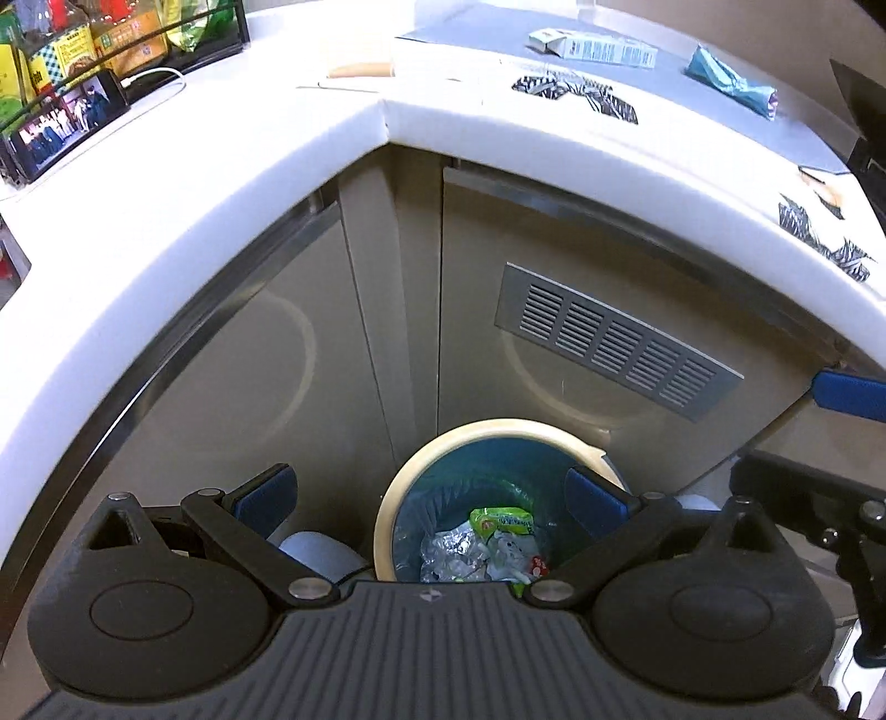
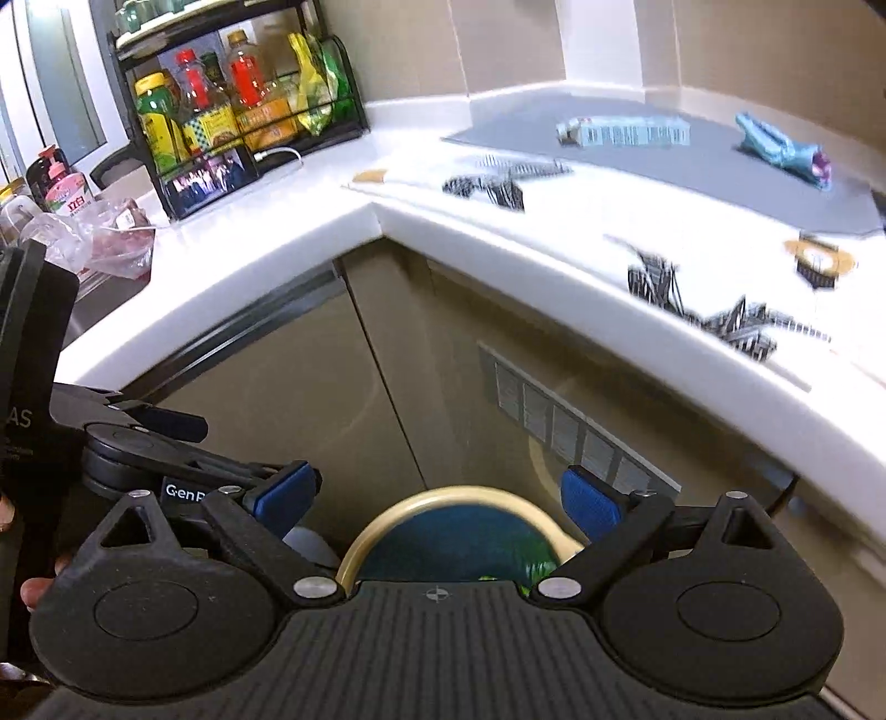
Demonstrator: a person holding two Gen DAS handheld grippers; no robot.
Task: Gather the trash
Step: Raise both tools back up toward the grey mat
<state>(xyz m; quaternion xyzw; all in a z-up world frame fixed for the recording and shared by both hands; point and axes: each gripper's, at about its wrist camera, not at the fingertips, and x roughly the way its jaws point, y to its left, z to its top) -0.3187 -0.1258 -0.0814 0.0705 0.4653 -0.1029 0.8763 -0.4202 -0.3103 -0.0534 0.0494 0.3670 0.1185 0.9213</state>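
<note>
While both hand-held grippers hang over the bin (image 1: 487, 498), left hand-held gripper (image 1: 429, 501) & right hand-held gripper (image 2: 437, 501) are spread wide, nothing between the pads. Bin sits on the floor in the cabinet corner, mouth up, wrappers (image 1: 487, 548) inside. On the counter (image 1: 221, 166), a box (image 1: 595, 49) lies lengthwise left-right; blue wrapper (image 1: 731, 83) slants toward the front edge. Open room around both.
</note>
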